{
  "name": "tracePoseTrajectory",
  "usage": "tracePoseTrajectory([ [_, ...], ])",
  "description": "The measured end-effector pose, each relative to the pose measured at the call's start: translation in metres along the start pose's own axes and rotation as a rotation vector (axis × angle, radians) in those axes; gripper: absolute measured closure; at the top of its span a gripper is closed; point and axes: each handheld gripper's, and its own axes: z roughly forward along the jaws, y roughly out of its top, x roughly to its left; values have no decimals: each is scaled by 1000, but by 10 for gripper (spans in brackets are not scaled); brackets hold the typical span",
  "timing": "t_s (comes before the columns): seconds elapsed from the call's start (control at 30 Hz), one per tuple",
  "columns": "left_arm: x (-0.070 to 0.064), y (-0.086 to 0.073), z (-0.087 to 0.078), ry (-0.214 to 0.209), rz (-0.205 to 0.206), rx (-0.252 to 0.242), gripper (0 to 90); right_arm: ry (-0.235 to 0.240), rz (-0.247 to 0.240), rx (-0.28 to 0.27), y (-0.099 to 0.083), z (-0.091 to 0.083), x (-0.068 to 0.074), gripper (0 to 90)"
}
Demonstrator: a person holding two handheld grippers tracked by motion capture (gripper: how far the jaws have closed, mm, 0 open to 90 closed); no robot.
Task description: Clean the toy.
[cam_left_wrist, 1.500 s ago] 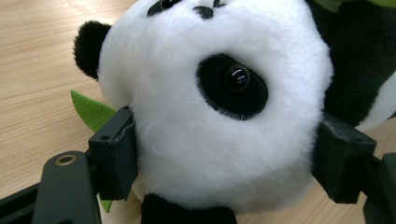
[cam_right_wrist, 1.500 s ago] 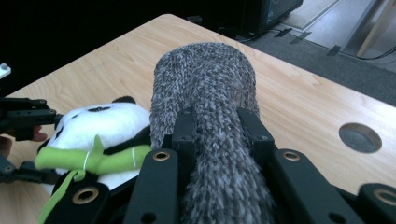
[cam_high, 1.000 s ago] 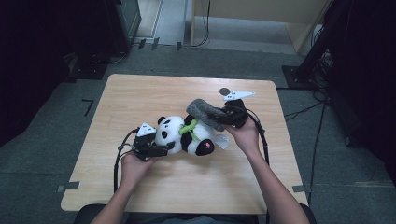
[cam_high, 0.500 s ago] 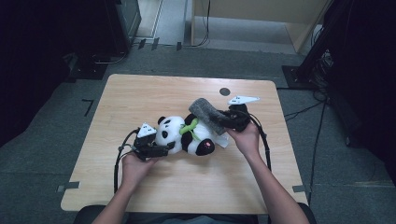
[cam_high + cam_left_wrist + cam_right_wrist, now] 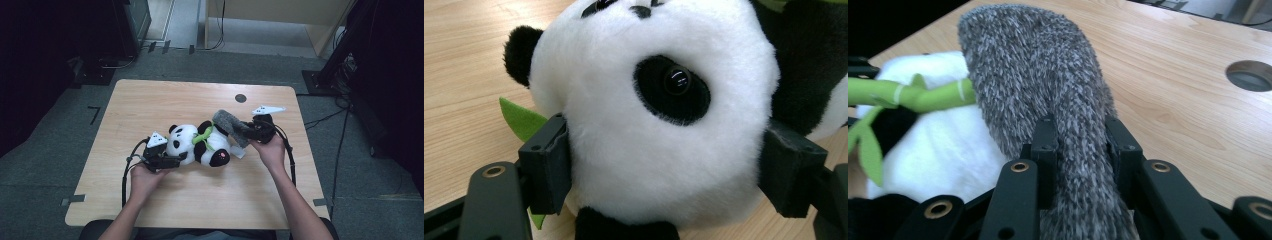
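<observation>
Both fingers closed, left on panda head, right pinching grey sock

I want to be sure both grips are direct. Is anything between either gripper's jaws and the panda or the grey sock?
Nothing visible. The left gripper has its jaws straddling the panda head directly; the right gripper pinches the grey sock with no other thing between.

counter: bare along upper left, top edge and bottom of frame | obstacle: panda plush mid-frame | cable hole upper right, well apart from plush
</observation>
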Motion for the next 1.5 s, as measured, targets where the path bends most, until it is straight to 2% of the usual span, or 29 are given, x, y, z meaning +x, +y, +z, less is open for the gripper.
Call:
tracePoseTrajectory([
  [0.2,0,-1,0,-2,3,-4,210,-32,11,11,-2,-2,-7,726],
  [0.3,0,-2,-1,0,9,-5,210,-55,34,17,-4,-4,-14,728],
  [0.57,-1,-3,-1,3,15,-8,209,-83,46,-26,1,-16,-19,728],
  [0.73,-1,-4,-1,6,14,-12,207,-61,28,-76,13,-26,-9,723],
  [0.77,-2,-4,-1,8,17,-10,207,-47,21,-91,18,-27,-3,718],
  [0.8,-2,-4,-1,8,17,-10,206,-47,21,-91,18,-27,-3,718],
  [0.9,-5,-4,-3,19,31,-1,204,-1,-15,-89,25,-23,12,717],
  [0.93,-5,-4,-3,19,31,-1,204,-1,-15,-89,25,-23,12,717],
  [1.0,-5,-5,-2,19,30,-4,204,43,-39,-76,27,-13,21,716],
  [1.1,-5,-5,-2,21,29,-7,204,54,-61,-46,27,-3,27,707],
  [1.23,-4,-4,-1,15,10,-10,205,61,-84,-41,24,7,29,666],
  [1.3,-4,-3,-1,15,9,-5,210,33,-97,-31,21,9,29,662],
  [1.5,-2,-2,-1,10,5,-1,215,55,-31,-35,14,8,18,671],
])
